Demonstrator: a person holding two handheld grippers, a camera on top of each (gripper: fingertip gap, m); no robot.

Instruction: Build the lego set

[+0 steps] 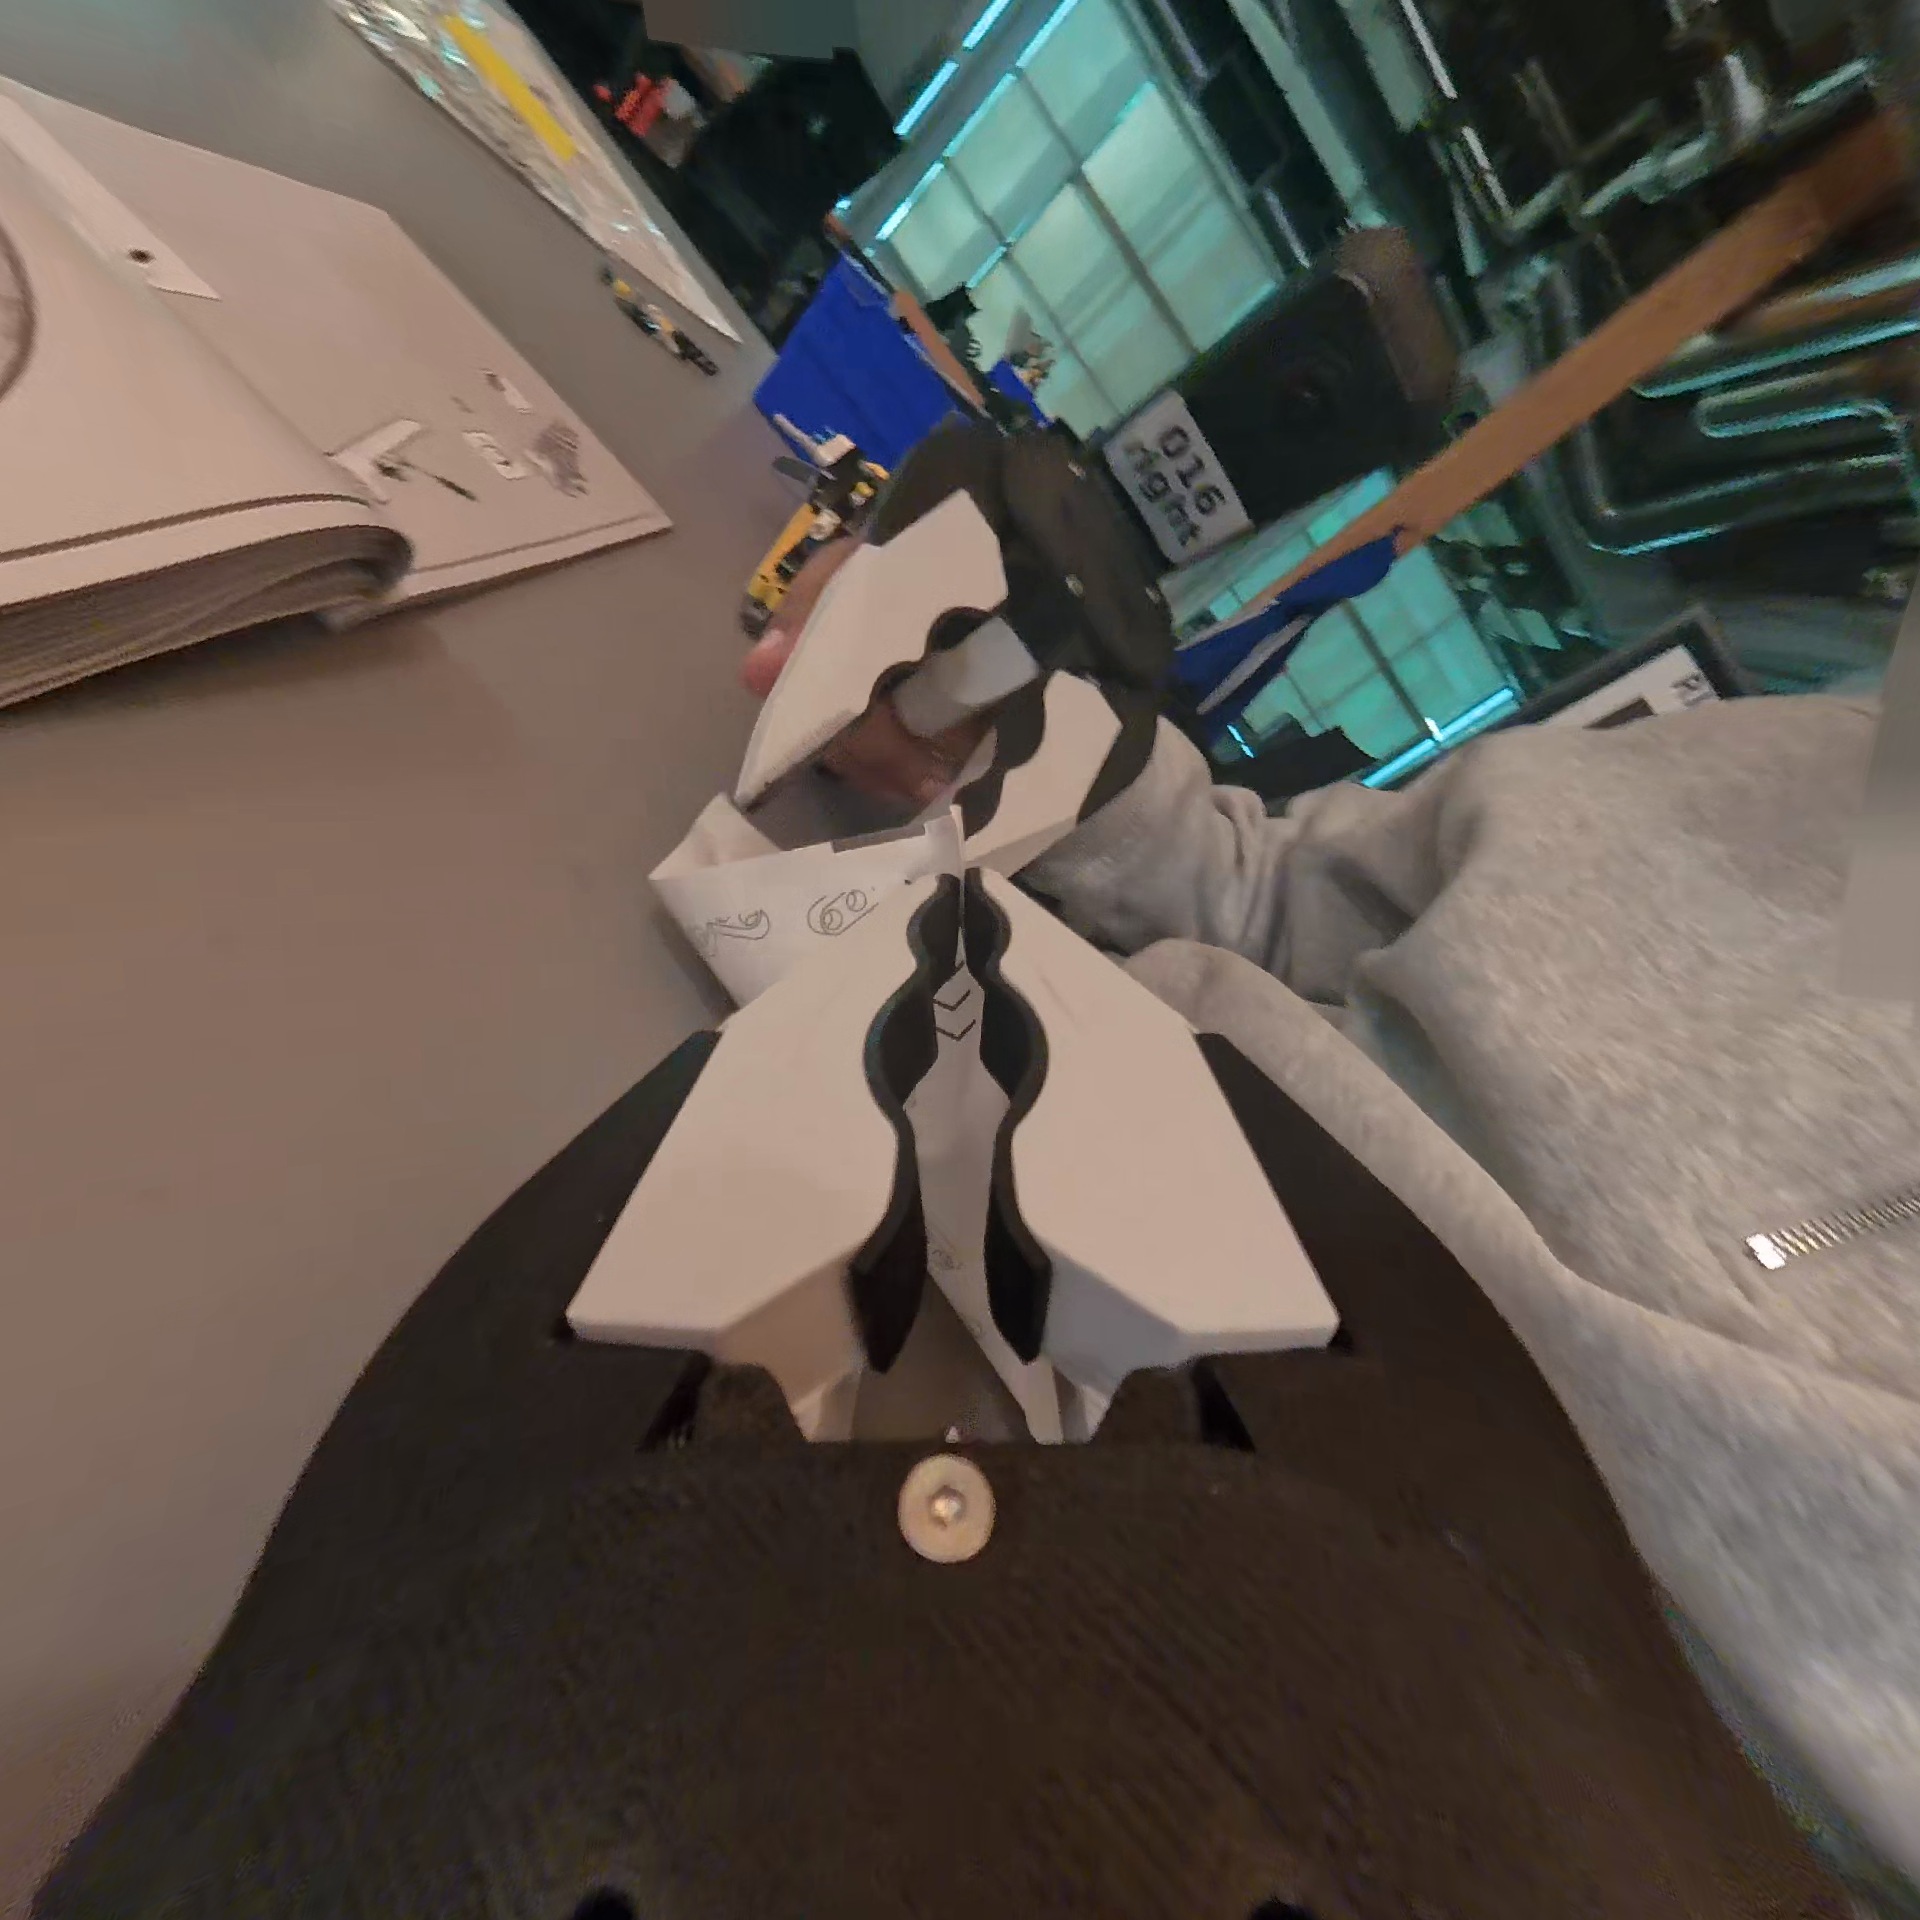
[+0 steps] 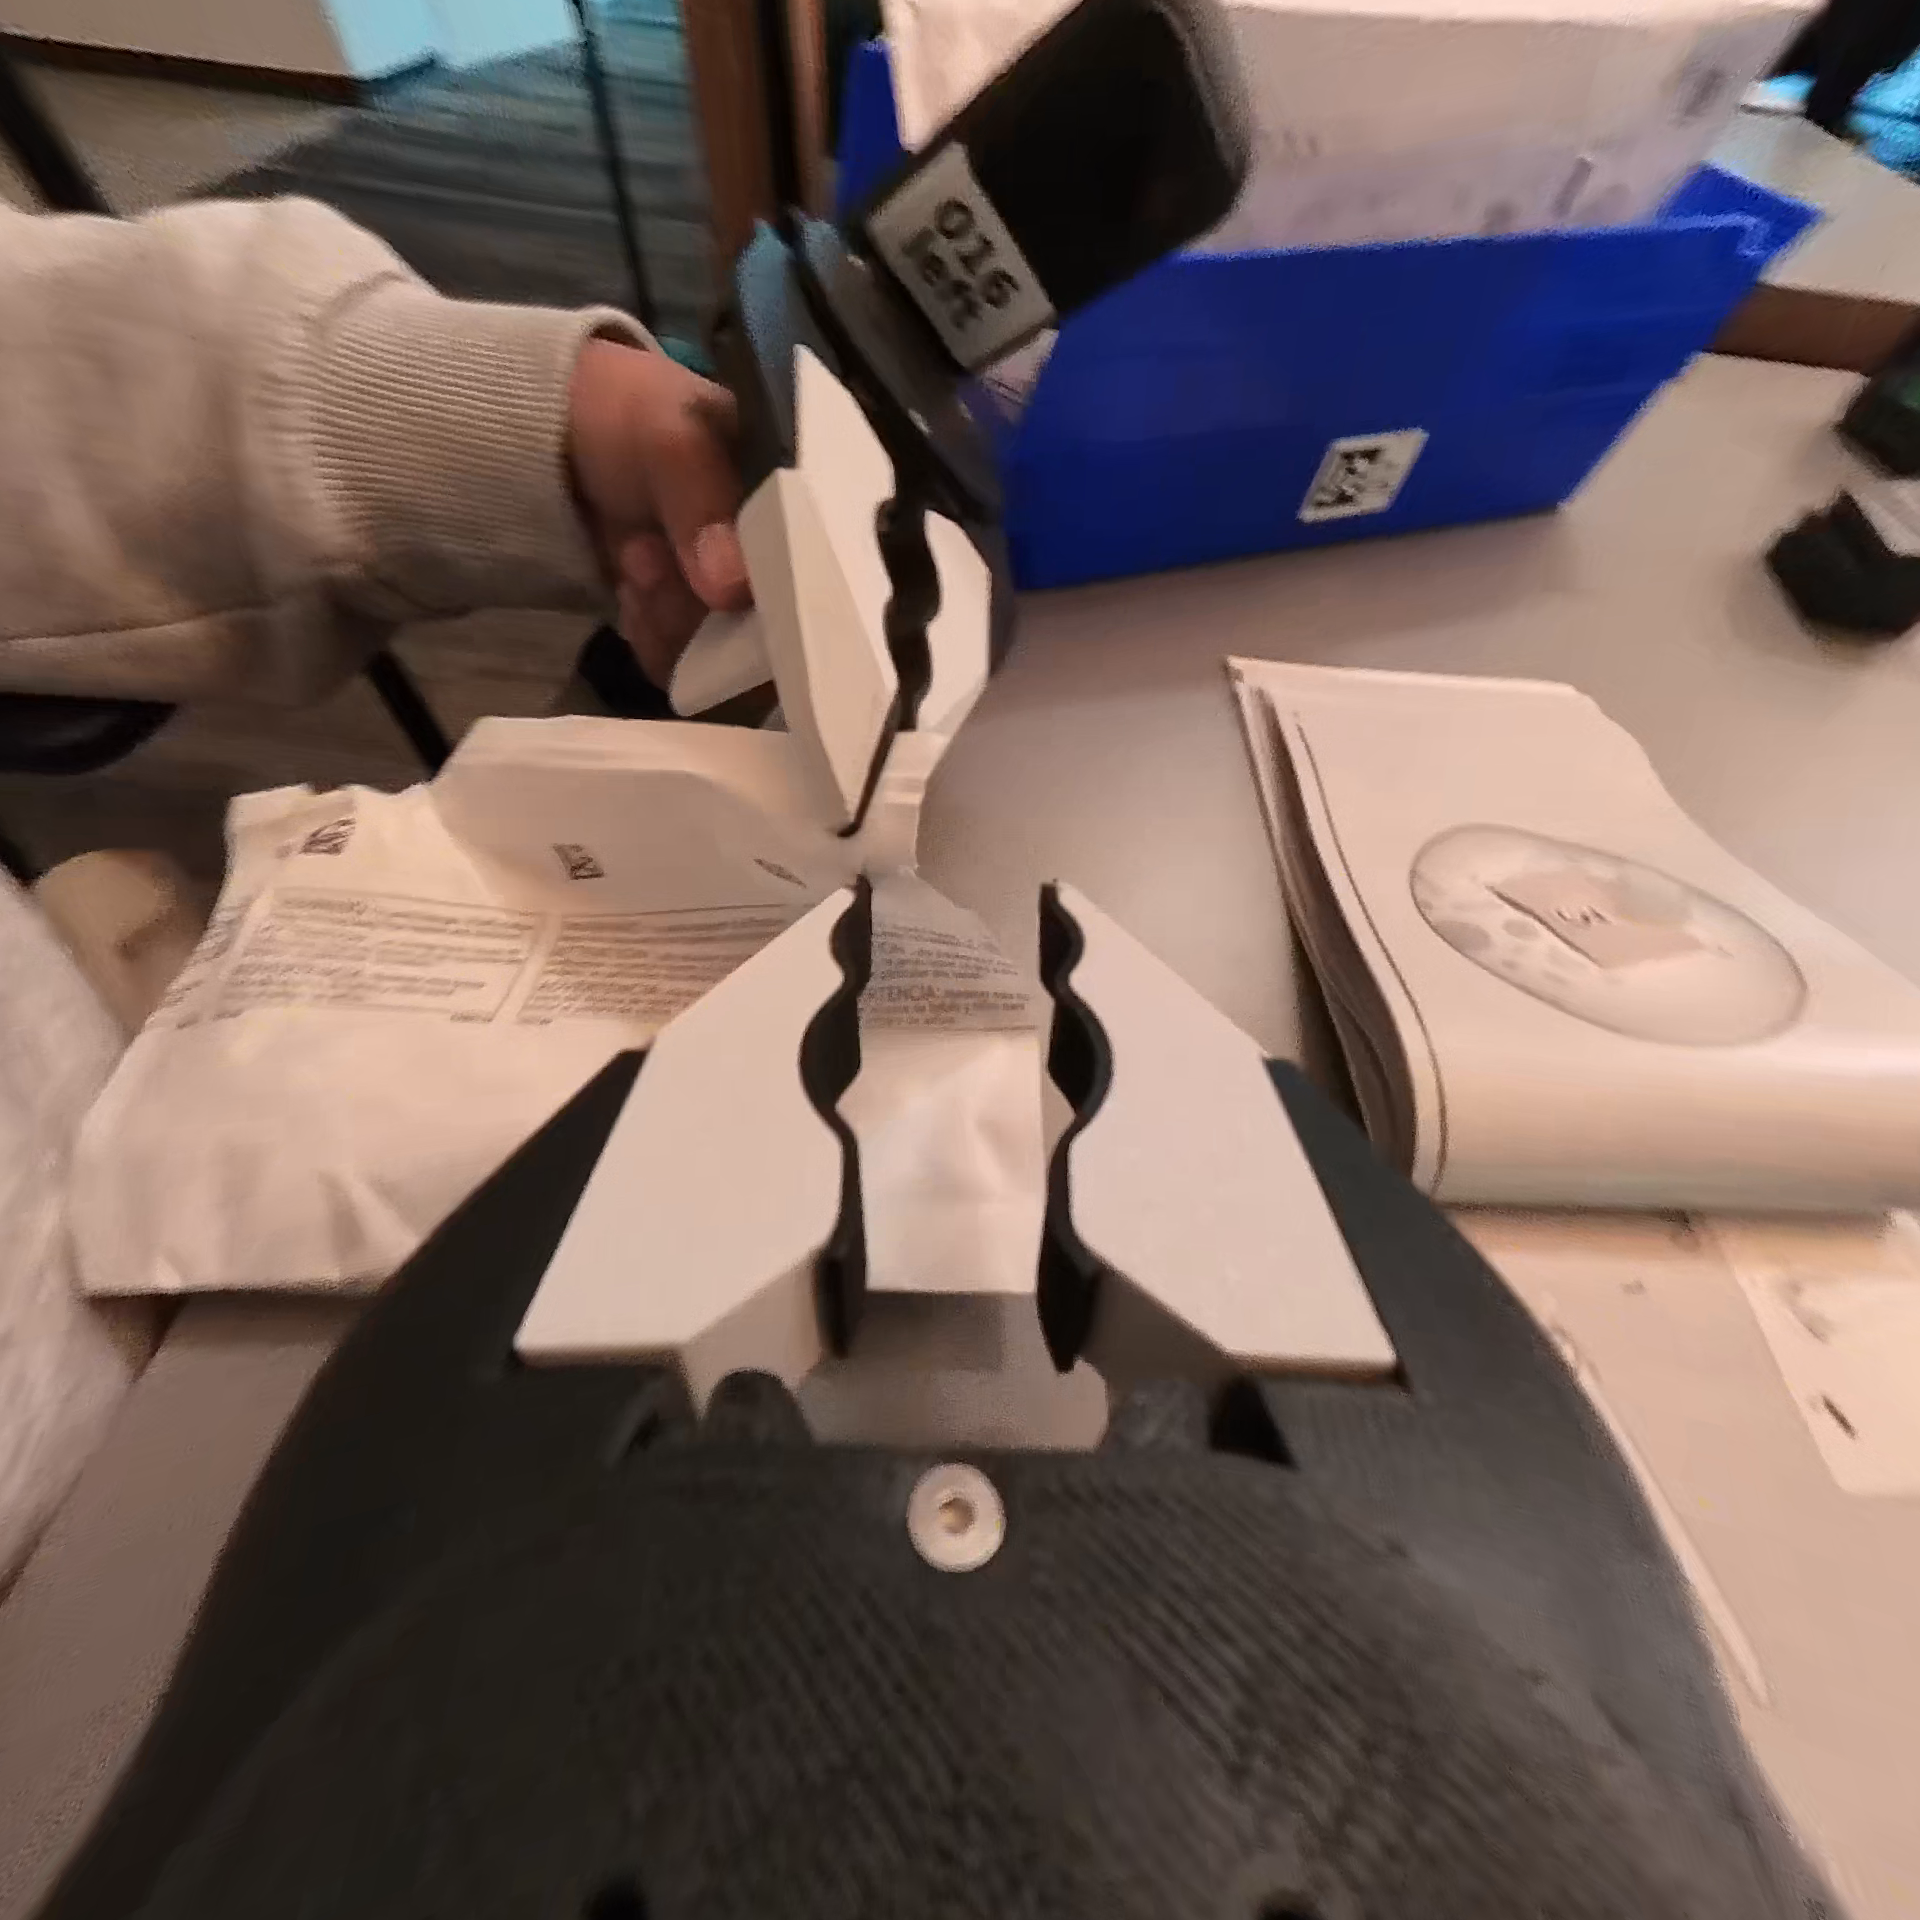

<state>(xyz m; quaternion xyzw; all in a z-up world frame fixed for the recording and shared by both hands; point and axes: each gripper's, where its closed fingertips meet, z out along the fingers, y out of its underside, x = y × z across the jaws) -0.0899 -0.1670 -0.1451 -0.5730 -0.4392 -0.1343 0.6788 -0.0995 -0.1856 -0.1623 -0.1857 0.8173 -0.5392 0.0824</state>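
Two white-fingered grippers are set at one corner of a white paper parts bag (image 2: pixel 416 997) lying at the grey table (image 2: pixel 1143 644) edge. That corner is pinched by the left gripper (image 1: pixel 961 883); the right gripper (image 2: pixel 951 894) is held spread. Opening the bag is judged the step in hand; next, a closing right grip beside the left and a tear are called for.

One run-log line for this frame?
left gripper: shut on paper bag | right gripper: open at bag | instruction booklet: beside
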